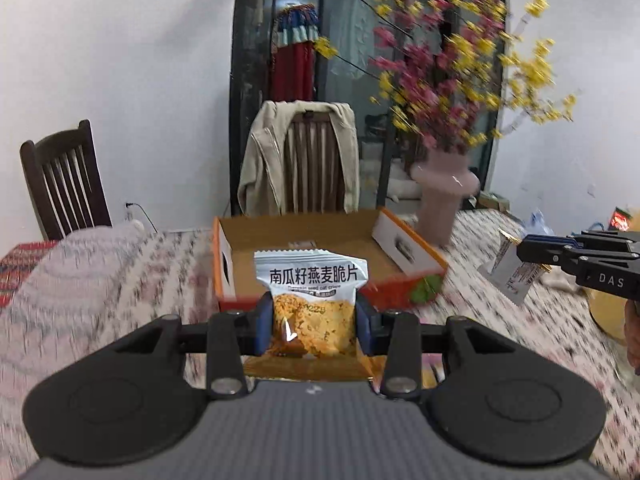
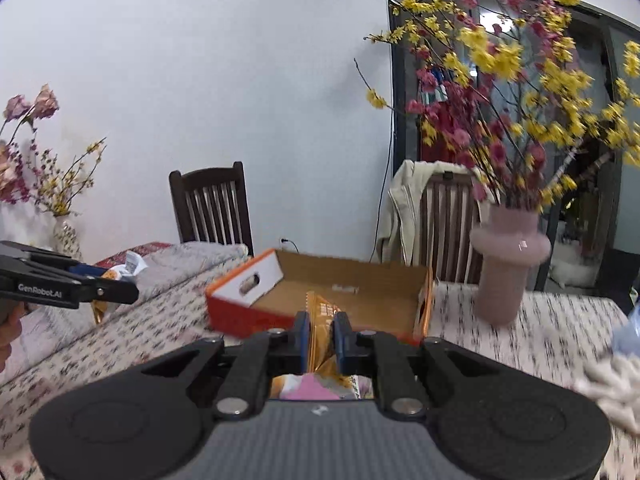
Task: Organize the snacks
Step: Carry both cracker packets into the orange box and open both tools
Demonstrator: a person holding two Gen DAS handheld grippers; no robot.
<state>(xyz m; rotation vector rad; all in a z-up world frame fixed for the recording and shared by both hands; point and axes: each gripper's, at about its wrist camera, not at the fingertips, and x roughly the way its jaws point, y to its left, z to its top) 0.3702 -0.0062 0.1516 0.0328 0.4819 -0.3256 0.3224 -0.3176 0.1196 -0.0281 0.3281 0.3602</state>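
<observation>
- The left gripper [image 1: 314,322] is clamped on a silver-topped oat crisp packet [image 1: 311,300], its blue pads pressing the packet's two side edges; the packet stands upright, printed face toward the camera.
- That packet is held just short of the near wall of the orange cardboard box [image 1: 236,280], above the floral tablecloth [image 1: 120,280].
- The right gripper [image 2: 320,334] is pinched on an orange snack packet [image 2: 320,320], held edge-on so it shows as a thin strip between the pads.
- This orange packet also sits just before the box's [image 2: 240,312] near wall; the box lies open on the table, brown inside, white end panels with oval hand holes.
- A pink vase [image 2: 508,272] with yellow and red blossom branches stands to the right of the box.
- Behind the box, a dark wooden chair [image 1: 316,168] carries a beige jacket [image 1: 260,160]; a second chair [image 1: 64,184] is to the box's left.
</observation>
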